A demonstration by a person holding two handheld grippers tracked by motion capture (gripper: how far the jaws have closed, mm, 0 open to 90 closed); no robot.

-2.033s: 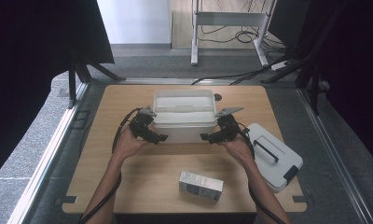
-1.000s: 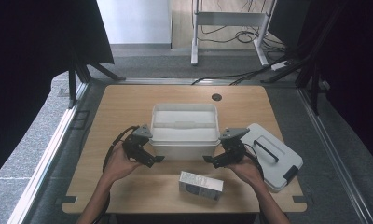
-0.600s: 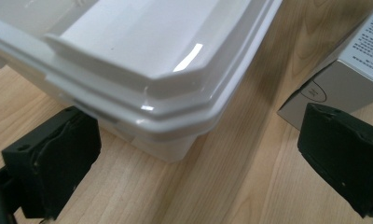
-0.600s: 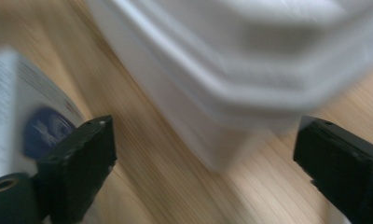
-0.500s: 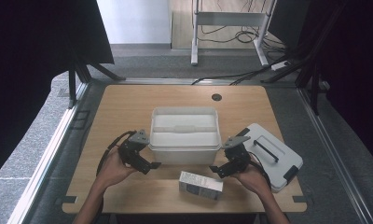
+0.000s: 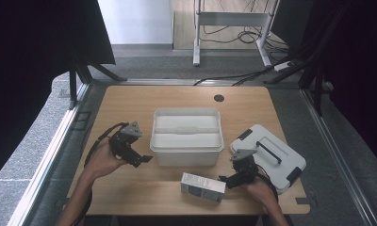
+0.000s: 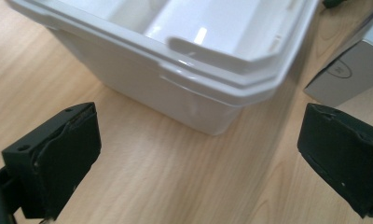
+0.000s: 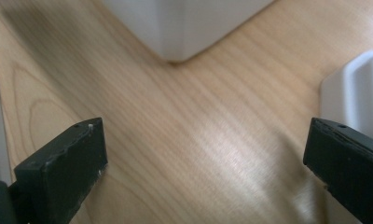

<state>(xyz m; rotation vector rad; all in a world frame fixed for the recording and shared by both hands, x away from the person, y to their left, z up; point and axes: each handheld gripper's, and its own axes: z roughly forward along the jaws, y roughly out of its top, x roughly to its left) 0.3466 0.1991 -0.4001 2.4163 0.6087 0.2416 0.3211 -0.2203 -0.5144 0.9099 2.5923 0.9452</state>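
Note:
A white open bin (image 6: 186, 136) stands mid-table with an insert tray inside. Its near corner shows in the left gripper view (image 7: 184, 70) and the right gripper view (image 8: 184, 23). My left gripper (image 6: 138, 157) is open just left of the bin, jaws spread wide over bare wood (image 7: 198, 163), holding nothing. My right gripper (image 6: 230, 178) is open between a small white-and-grey box (image 6: 203, 187) and the bin's white lid (image 6: 267, 155); its jaws (image 8: 203, 172) are empty. The box also shows at the left gripper view's right edge (image 7: 348, 70).
The lid (image 8: 357, 93), with a black handle and clips, lies flat at the table's right front, overhanging slightly. A round cable hole (image 6: 218, 98) sits at the table's back. Bare wood lies left of and behind the bin. The table's front edge is close behind both hands.
The bin was drawn toward the near edge between both grippers, then let go. Both grippers have pulled back and down from its sides, the right one ending beside the small box.

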